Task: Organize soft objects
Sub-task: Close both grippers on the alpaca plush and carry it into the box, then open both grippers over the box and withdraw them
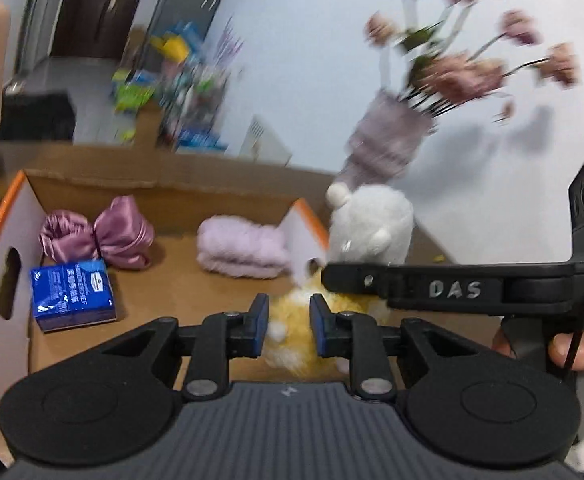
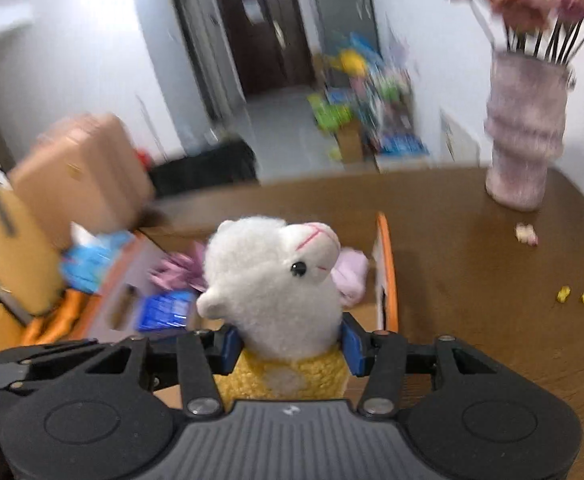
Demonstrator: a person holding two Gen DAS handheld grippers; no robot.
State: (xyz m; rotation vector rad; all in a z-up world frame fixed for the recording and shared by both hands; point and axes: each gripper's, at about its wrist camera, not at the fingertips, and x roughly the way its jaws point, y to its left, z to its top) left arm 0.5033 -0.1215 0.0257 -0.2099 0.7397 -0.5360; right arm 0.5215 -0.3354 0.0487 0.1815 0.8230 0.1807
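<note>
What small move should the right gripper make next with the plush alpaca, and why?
Probably carry it a little forward over the cardboard box and lower it. The right gripper is shut on the plush alpaca, and the satin bow and pink towel already lie inside.

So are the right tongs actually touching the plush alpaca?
Touching. The right wrist view shows the right tongs closed on the plush alpaca, with both blue pads pressed against its sides where the white neck meets the yellow body.

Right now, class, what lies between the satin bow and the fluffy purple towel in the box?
Only bare cardboard box floor separates bow and towel, seen in the left wrist view.
</note>
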